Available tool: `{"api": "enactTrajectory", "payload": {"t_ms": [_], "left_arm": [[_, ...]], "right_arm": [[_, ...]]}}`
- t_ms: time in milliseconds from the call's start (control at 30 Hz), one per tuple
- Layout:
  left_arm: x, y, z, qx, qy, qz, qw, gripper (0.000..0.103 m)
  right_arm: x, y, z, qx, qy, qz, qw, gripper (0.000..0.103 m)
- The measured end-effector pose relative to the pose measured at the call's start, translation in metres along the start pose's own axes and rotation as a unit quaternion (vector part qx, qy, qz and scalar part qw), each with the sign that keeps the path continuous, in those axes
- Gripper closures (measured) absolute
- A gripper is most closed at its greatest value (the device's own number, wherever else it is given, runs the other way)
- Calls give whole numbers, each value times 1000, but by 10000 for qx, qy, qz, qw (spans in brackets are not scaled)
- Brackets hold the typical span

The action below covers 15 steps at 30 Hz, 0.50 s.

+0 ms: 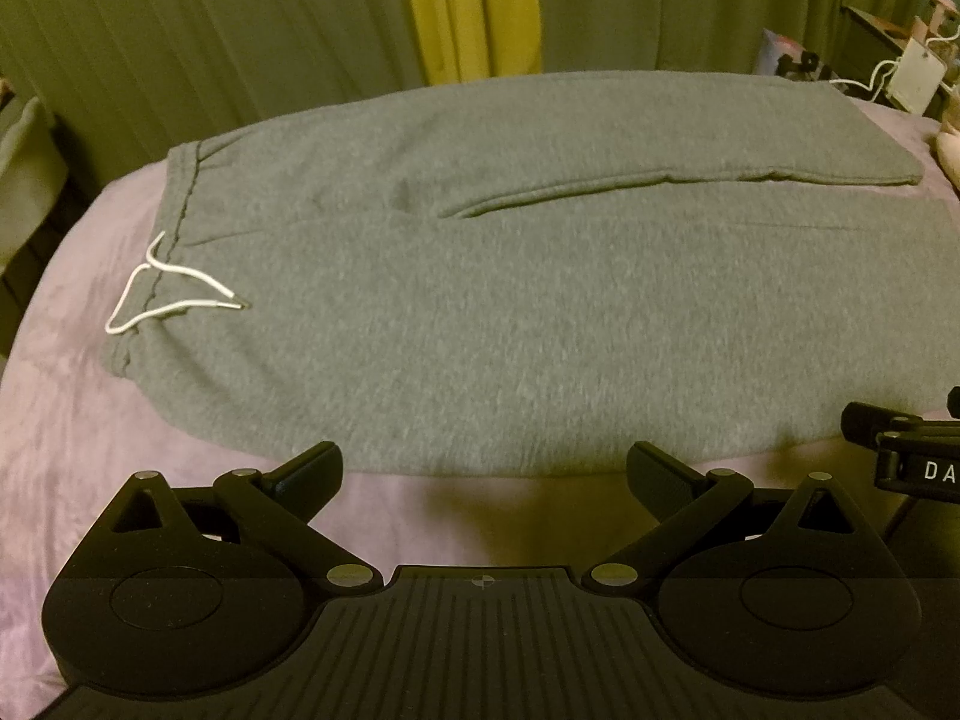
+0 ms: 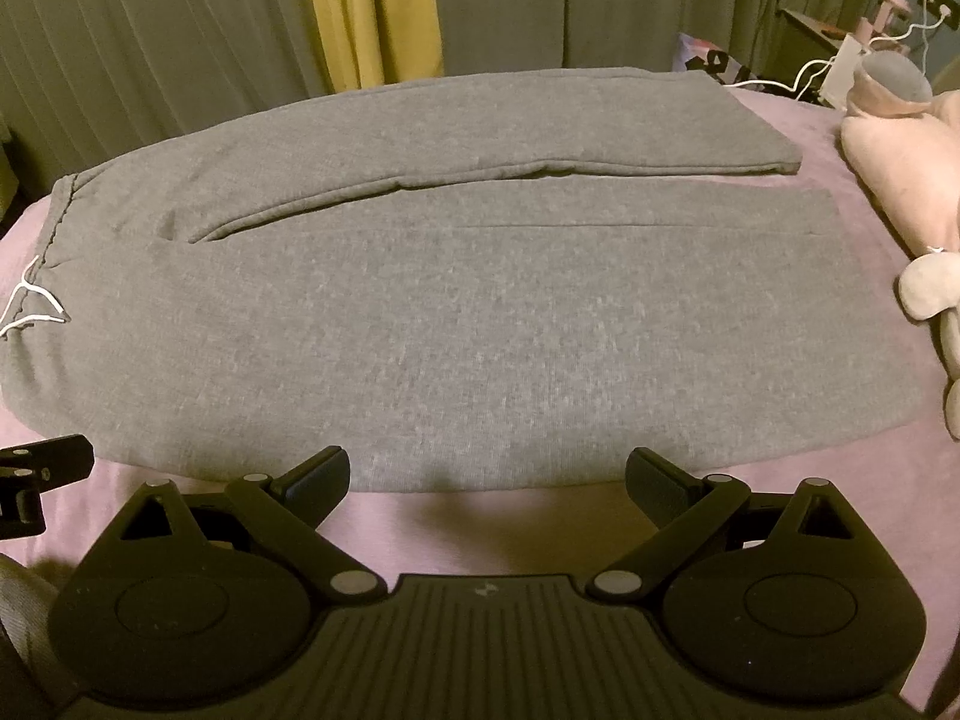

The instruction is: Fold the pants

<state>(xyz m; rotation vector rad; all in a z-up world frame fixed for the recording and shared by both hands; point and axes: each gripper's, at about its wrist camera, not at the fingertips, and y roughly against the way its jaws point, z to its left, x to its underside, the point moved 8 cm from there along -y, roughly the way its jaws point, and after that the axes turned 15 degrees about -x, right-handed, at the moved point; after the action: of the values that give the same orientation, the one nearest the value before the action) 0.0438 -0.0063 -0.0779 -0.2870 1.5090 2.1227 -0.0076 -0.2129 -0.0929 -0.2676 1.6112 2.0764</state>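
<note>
Our gray pants (image 2: 450, 312) lie flat on the purple bed (image 2: 870, 192), legs side by side and not folded yet, so all the folding is left, and our left tool (image 1: 483, 471) and right tool (image 2: 487, 474) are both wide open, holding nothing.

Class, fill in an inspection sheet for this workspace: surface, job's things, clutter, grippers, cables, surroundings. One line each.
Surface: bed with lilac sheet, slightly wrinkled.
Job's things: grey sweatpants lie flat and unfolded, waistband left, legs running right; white drawstring rests on the waistband.
Clutter: pink plush toy and grey plush toy at the right edge, apart from the pants.
Grippers: left gripper and right gripper both open, empty, at the near hem.
Cables: white charging cable, far right.
Surroundings: green curtains, one yellow curtain panel.
</note>
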Motion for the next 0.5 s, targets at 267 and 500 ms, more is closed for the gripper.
{"api": "enactTrajectory", "payload": {"t_ms": [267, 500], "left_arm": [[0, -1, 0, -6, -1, -6, 10000, 0], [-2, -2, -2, -53, 3, 0, 10000, 0]], "right_arm": [[-1, 0, -1, -8, -27, -19, 10000, 4], [-1, 0, -1, -11, -48, -17, 10000, 4]]}}
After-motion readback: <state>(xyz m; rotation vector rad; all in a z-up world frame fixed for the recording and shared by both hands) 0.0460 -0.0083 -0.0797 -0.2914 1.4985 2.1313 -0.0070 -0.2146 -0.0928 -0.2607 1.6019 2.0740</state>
